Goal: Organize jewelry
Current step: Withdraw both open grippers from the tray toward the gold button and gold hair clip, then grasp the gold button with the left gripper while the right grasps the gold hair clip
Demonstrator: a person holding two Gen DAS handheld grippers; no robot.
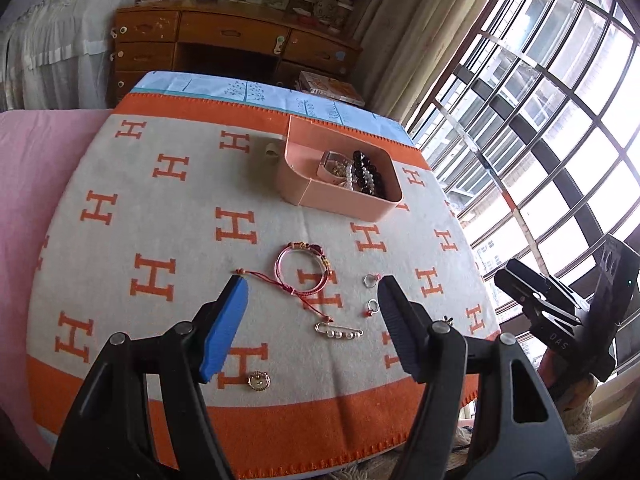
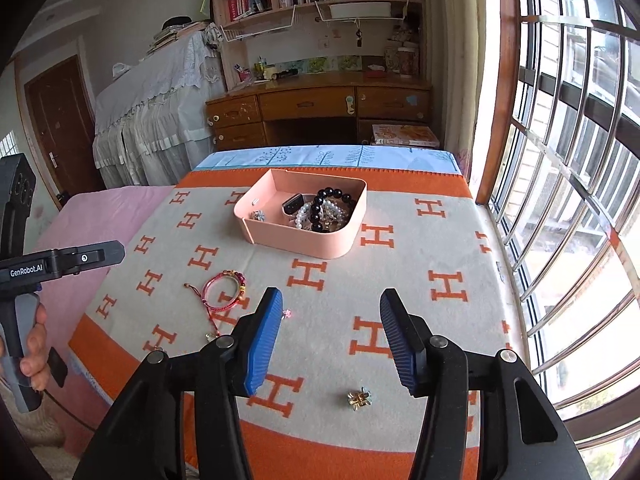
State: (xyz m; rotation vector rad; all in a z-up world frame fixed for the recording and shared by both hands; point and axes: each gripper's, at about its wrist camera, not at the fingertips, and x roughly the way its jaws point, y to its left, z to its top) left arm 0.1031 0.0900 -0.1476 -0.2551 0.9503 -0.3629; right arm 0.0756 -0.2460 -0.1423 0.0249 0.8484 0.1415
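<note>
Beads already fill the pink box; a bracelet, rings and pins wait nearer; both grippers' fingers spread, empty.

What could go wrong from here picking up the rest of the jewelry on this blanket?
The pink bracelet trails a thin red cord; it could snag the pearl safety pin beside it. The two small silver rings are tiny for the wide open left claw. The pink tray is already crowded at one end.
</note>
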